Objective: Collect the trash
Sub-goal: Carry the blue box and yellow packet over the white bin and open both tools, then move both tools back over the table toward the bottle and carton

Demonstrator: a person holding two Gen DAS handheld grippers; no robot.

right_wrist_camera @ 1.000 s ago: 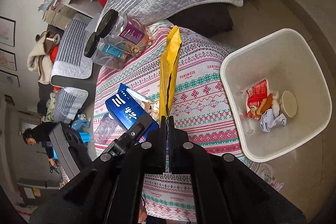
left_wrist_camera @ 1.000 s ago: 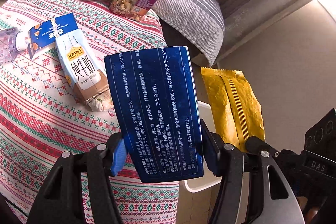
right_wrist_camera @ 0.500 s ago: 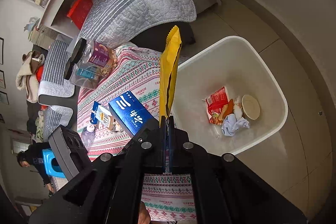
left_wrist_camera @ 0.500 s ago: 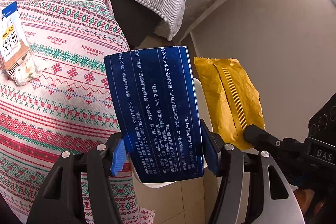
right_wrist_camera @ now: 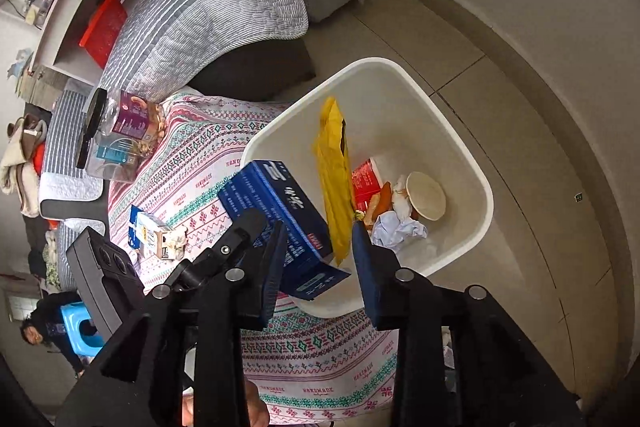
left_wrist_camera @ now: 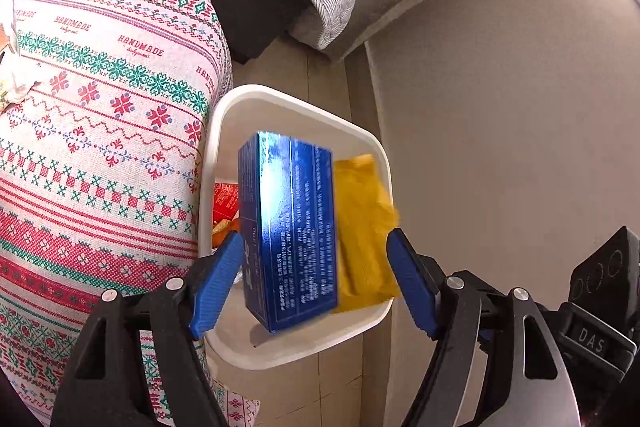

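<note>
Blue cardboard, glossy and printed with small white text, fills the middle of the left wrist view: the box (left_wrist_camera: 290, 235) hangs tilted over the white bin (left_wrist_camera: 256, 351), free of the left tongs (left_wrist_camera: 314, 283), whose ribbed blue pads (left_wrist_camera: 214, 281) stand wide apart on either side of it. Beside it a crinkled yellow wrapper (left_wrist_camera: 362, 227) is blurred, its lower part hidden behind the box. In the right wrist view the right tongs (right_wrist_camera: 318, 259) also gape, the wrapper (right_wrist_camera: 334, 183) loose between and above them, over the bin (right_wrist_camera: 468, 243). Both tongs point down toward the bin mouth. Inside lie a red packet (right_wrist_camera: 365, 181), a round cup lid (right_wrist_camera: 426, 195) and crumpled tissue (right_wrist_camera: 396, 229), partly covered by the wrapper. At left, the patterned table (right_wrist_camera: 192, 183) carries a milk carton (right_wrist_camera: 154, 233) and two jars (right_wrist_camera: 120, 135); the near table edge is cut off by the tongs.
</note>
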